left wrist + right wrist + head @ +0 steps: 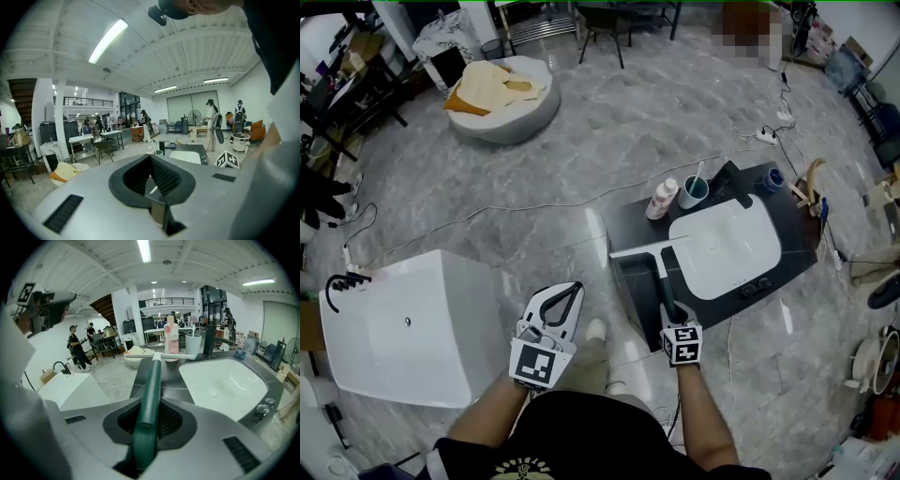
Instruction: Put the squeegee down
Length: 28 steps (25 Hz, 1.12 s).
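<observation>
Clamped narrowly on the dark green handle of the squeegee (151,380), the pads of the right gripper (152,417) press it from both sides, with the handle running straight out between the jaws. The left gripper (151,161) has its jaws drawn together at the tips with nothing between them.

In the head view the right gripper (668,314) is tilted downward over the near left part of a dark counter (628,220). The squeegee (660,277) reaches away from it, its white blade lying crosswise above the counter just left of the white sink basin (727,246). Whether the blade touches the counter cannot be told. The left gripper (572,291) is held more level, well apart to the left, above the floor between the counter and a white box-shaped unit (412,323). Both bare forearms come up from the bottom edge.

Beyond the blade stand a pink bottle (171,341), a pale cup (192,345) and a black faucet (209,339). The grey marbled floor (581,141) spreads around, with a round white tub (502,98) holding orange and cream pieces farther off.
</observation>
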### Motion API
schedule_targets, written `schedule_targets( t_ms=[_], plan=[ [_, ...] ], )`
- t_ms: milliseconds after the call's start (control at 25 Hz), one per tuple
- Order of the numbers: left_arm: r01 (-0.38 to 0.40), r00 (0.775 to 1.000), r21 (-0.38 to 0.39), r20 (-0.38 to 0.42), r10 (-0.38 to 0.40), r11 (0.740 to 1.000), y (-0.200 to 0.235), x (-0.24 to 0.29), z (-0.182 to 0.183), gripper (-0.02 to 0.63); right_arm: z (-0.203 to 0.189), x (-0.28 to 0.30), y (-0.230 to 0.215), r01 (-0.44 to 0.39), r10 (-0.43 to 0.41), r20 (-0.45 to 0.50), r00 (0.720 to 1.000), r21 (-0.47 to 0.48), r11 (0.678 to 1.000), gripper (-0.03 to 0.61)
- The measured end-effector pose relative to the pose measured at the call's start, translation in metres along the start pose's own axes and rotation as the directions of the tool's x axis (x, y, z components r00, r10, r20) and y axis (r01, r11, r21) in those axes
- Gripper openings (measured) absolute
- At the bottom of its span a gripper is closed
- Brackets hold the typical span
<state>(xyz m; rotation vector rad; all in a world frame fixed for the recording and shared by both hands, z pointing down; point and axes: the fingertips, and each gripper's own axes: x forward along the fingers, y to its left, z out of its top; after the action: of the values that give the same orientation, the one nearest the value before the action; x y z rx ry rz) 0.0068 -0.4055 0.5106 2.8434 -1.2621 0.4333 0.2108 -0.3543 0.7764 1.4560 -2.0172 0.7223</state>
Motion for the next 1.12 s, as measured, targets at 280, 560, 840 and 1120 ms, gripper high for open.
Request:
schedule_targets(
  t_ms=[280,560,840,1120],
  plan=[
    [0.008,1.000,-0.007,-0.024,-0.008,1.000,-0.002,-0.001,-0.008,0.021,-0.022,0.015,-0.005,0.008,-0.007,-0.051,0.999,0.013,1.000,0.075],
    [-0.001,1.000,-0.008,0.005,0.001,1.000,0.003,-0.001,-0.002,0.021,-0.035,0.028,-0.004,0.010,-0.012,-0.094,0.996,-0.015,1.000,0.075],
    [-0.004,1.000,0.000,0.010,0.004,1.000,0.001,-0.012,-0.001,0.021,-0.047,0.037,-0.004,0.036,-0.044,-0.125,0.991,-0.062,0.997,0.074],
    [-0.017,0.999,0.017,0.031,0.016,1.000,-0.008,-0.038,0.009,0.021,-0.049,0.026,-0.002,0.054,-0.062,-0.105,0.993,-0.078,0.996,0.194]
  ],
)
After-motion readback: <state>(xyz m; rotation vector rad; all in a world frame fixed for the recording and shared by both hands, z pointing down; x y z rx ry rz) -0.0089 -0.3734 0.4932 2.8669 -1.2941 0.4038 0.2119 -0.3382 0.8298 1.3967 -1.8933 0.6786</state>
